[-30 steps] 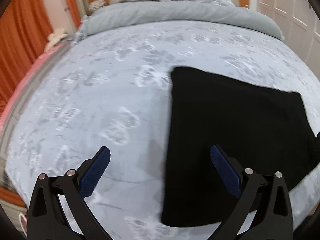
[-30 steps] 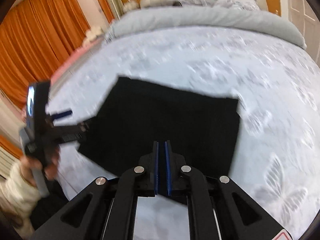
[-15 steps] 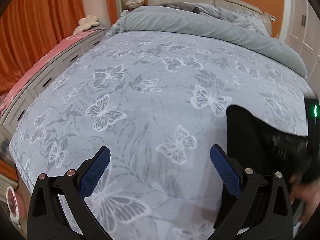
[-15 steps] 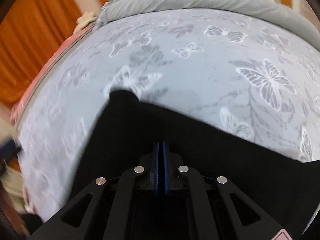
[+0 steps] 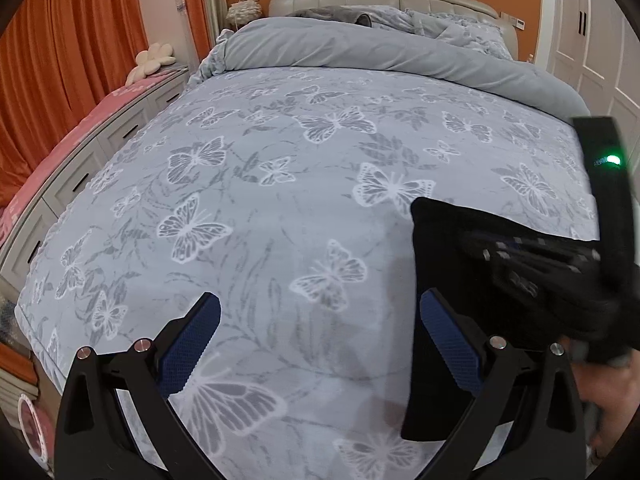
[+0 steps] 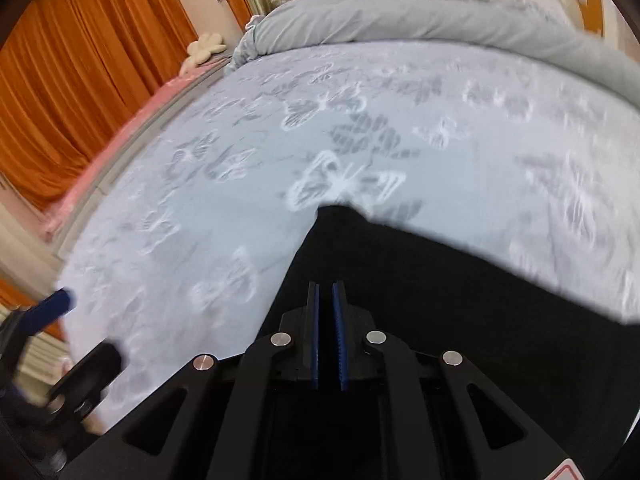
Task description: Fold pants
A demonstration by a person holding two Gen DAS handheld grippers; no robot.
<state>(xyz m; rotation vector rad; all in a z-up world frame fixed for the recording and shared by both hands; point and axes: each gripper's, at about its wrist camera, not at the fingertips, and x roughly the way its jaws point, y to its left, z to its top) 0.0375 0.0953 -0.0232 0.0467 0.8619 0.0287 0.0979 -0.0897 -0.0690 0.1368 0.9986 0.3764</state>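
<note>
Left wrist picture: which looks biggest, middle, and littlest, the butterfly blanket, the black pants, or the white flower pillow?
1. Butterfly blanket, biggest, filling most of the view.
2. Black pants, though partly hidden and nearer the camera.
3. White flower pillow, littlest, but far away, so it may only look tiny.

Both handheld devices were matte black: the left gripper (image 5: 320, 340) bore textured blue pads and silver screws, while the right gripper (image 6: 327, 332) carried ridged blue pads.
</note>
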